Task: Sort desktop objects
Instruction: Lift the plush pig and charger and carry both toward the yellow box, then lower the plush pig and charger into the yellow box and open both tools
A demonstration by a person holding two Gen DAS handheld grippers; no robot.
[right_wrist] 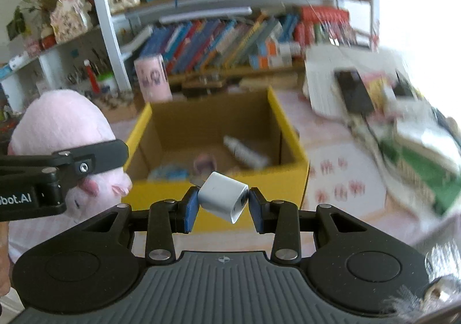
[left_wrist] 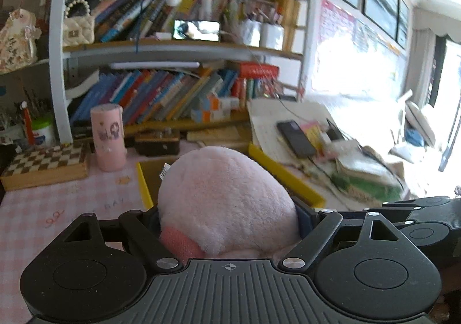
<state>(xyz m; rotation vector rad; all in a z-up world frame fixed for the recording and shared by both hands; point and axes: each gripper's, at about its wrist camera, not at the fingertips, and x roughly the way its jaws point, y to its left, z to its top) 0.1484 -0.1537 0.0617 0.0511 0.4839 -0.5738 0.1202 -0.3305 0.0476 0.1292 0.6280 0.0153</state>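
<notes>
My left gripper [left_wrist: 227,220] is shut on a pink plush toy [left_wrist: 224,200], held in front of the yellow cardboard box [left_wrist: 283,175]. In the right wrist view the same plush toy [right_wrist: 60,128] and left gripper [right_wrist: 86,162] show at the left, beside the box [right_wrist: 291,180]. My right gripper [right_wrist: 223,206] is shut on a small white charger plug [right_wrist: 223,197], tilted, just in front of the box's near wall. Inside the box lie a white bottle [right_wrist: 245,151] and some small blurred items.
A pink cylinder [left_wrist: 109,136] and a checkered board box [left_wrist: 46,162] stand at the left on the pink checked tablecloth. Bookshelves [left_wrist: 173,47] fill the back. A pile of books, papers and a black phone [left_wrist: 295,138] lies at the right.
</notes>
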